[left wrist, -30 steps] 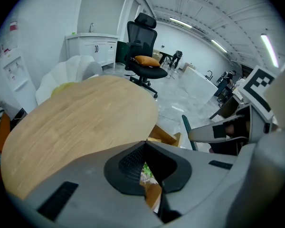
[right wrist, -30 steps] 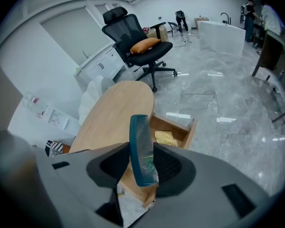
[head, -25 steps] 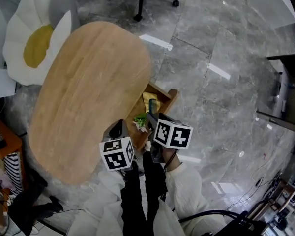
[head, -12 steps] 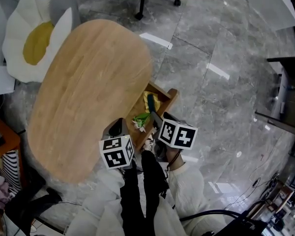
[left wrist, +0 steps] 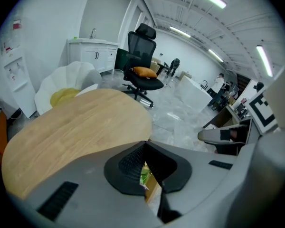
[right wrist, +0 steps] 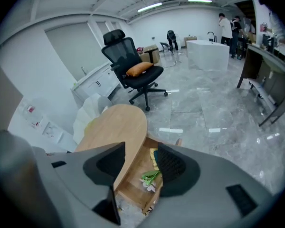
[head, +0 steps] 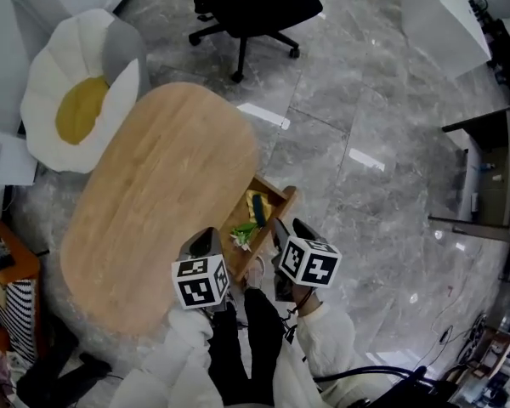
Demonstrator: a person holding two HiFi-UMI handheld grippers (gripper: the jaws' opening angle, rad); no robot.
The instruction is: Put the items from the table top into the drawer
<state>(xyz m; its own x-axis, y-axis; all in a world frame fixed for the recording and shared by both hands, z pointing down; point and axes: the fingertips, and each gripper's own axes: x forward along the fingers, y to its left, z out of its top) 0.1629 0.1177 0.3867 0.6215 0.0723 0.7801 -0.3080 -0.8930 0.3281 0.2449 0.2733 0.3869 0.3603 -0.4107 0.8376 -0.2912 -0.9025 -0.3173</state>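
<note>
While both claws hang at the near end of the light oval wooden table top (head: 157,202), I log the following.

Reading, left claw (left wrist: 145,147): dark ribbed pads meet at the tips with nothing between them. A thin wedge of gap lower down shows a bit of green beyond.

Reading, right claw (right wrist: 140,152): jaws stand well apart and empty. Through the gap I see the table top's right edge and what lies below it.

Task items: both visible ones lie in the open brown wooden drawer (right wrist: 130,179), which juts out from under the table top's right long edge over the grey marble-pattern floor (head: 365,143).
- A sprig of green-stemmed artificial flowers with pale blossoms (right wrist: 150,177) lies at the drawer end nearer me.
- A flat yellow item (head: 254,195) lies at the further end with a dark strip across it in the head view. I cannot tell what it is. In the right gripper view it is partly hidden behind my right jaw.

Position, head view: the left claw sits over the table top's near rim. The right claw is just off the table top's right edge, above the drawer's near corner.

Surroundings: a white fried-egg-shaped cushion seat with a yellow centre (head: 76,92) stands at the table top's far left end. A black office chair with an orange cushion (head: 255,2) stands beyond the far end, apart from it.
</note>
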